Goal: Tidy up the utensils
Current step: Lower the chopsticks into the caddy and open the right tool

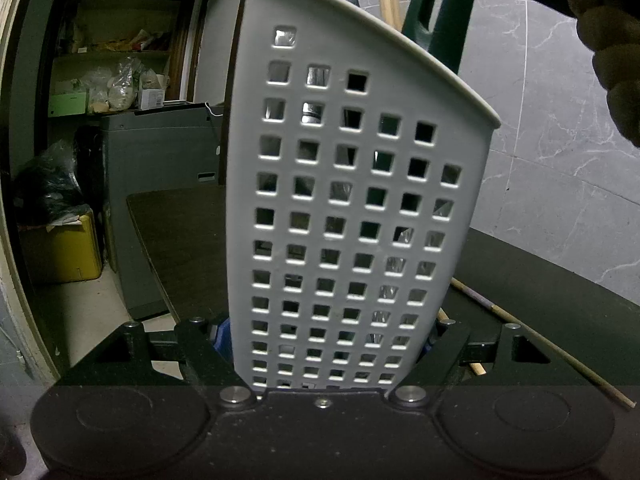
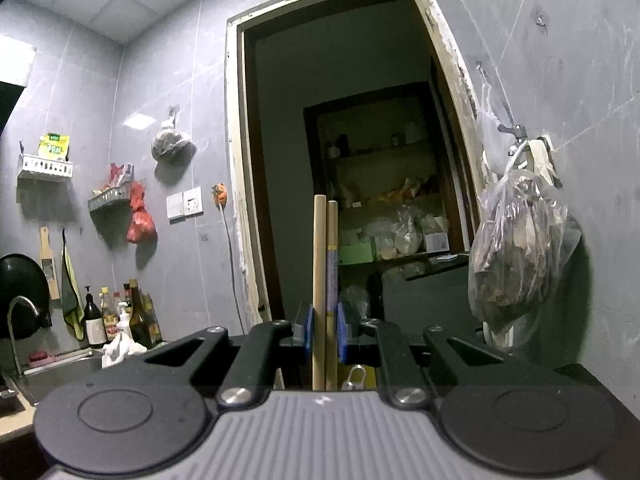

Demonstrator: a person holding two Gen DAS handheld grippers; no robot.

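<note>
Matt white perforated plastic utensil holder [image 1: 352, 208]; smooth pale wooden chopsticks [image 2: 325, 280]; glossy dark green plastic handle [image 1: 436, 12]; matt dark desk [image 1: 540, 300].

Black linkages, blue pads [image 2: 307, 332] (perhaps rubber).

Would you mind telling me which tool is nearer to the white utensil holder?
Left. The left tool grips the white utensil holder; the right tool holds a pair of chopsticks elsewhere.

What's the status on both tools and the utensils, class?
Left tool shut on white holder. Right tool shut on two chopsticks, upright. One chopstick loose on dark counter. Nothing blocking.
</note>
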